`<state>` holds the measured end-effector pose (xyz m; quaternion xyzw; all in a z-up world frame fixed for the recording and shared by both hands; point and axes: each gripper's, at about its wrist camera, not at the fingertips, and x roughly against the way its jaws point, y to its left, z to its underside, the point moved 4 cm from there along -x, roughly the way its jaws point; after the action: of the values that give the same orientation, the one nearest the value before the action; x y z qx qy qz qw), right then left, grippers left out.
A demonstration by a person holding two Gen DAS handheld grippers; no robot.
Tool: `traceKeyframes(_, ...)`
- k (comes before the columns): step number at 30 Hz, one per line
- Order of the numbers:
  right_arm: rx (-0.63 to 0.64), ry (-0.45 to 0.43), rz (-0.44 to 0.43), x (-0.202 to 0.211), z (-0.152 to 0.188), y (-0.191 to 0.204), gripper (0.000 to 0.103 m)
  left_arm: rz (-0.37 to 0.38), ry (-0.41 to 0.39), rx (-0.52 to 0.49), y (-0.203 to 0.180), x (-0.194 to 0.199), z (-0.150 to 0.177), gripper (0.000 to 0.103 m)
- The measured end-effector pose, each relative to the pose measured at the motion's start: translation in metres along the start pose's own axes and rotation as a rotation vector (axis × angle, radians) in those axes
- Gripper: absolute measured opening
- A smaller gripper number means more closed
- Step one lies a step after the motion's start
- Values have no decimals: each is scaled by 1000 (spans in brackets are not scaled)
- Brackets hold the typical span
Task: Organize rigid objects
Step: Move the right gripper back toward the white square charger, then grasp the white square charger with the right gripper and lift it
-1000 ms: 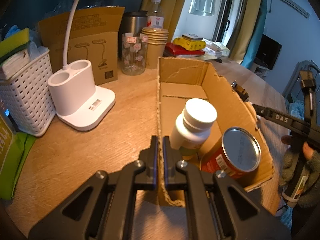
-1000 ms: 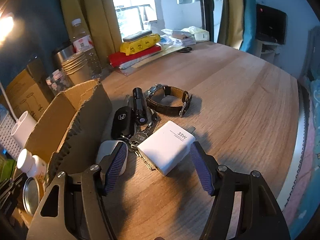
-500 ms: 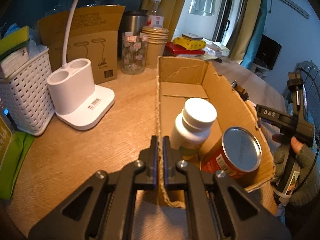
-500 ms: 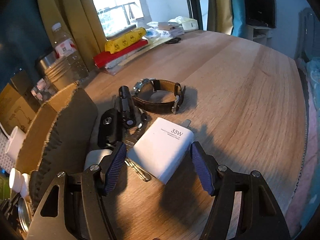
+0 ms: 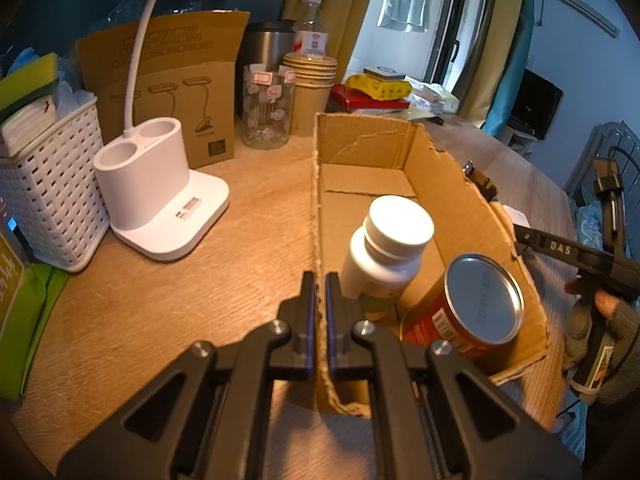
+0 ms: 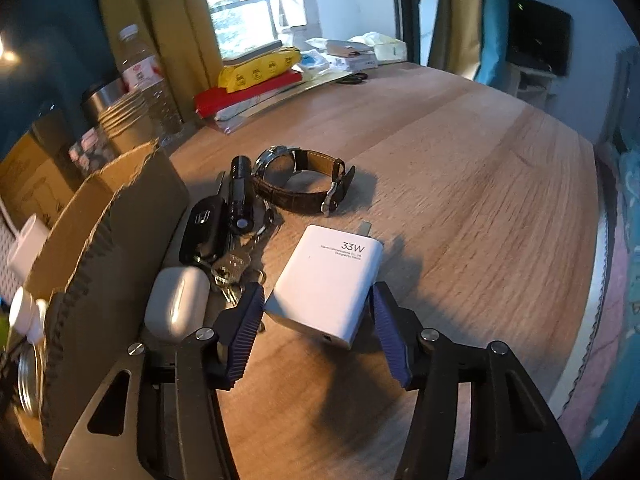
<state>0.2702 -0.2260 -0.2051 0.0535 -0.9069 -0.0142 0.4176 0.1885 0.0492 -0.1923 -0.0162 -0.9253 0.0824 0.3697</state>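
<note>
- Two views, left wrist first.
- Left gripper [image 5: 319, 300]: jaws clamped on the near-left wall of the box [image 5: 460, 196], cardboard edge pinched between the pads.
- Inside the box: white bottle [image 5: 388, 248] upright near the left wall, red can [image 5: 468, 312] tilted beside it at the near right corner, the two about touching.
- Far half of the box floor is bare.
- Left of the box on the table [image 5: 168, 300]: white lamp base [image 5: 156, 200], white basket [image 5: 52, 200], a glass jar [image 5: 266, 110] and stacked paper cups [image 5: 314, 92] behind.
- Right gripper shows at the right edge past the box wall, held by a gloved hand [image 5: 600, 320].
- Right wrist view.
- Right gripper [image 6: 316, 320]: jaws have just been closing, charger [image 6: 332, 280] between them; the pads sit beside its two flanks, and I can't tell if they touch.
- Charger lies flat on the table, marked 33W, prong end pointing away.
- Just left of it: earbud case [image 6: 176, 308], keys [image 6: 232, 268], car fob [image 6: 202, 224], flashlight [image 6: 240, 196], all bunched along the box's outer wall.
- Watch [image 6: 304, 188] lies beyond the charger, strap curled, near the flashlight.
</note>
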Motion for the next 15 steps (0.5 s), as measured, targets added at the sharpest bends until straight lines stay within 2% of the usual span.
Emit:
traceKeyframes(4, 0, 0, 15, 2, 2, -3, 61, 0, -1, -2, 0, 0, 0, 4)
traceKeyframes(6, 1, -4, 24, 0, 1, -2, 68, 0, -1, -1, 0, 0, 0, 4)
traceKeyframes(11, -5, -21, 51, -7, -7, 0, 69, -1, -1, -2, 0, 0, 0, 4)
traceKeyframes(15, -30, 8, 55, -15, -9, -6, 68, 0, -1, -1, 0, 0, 0, 4)
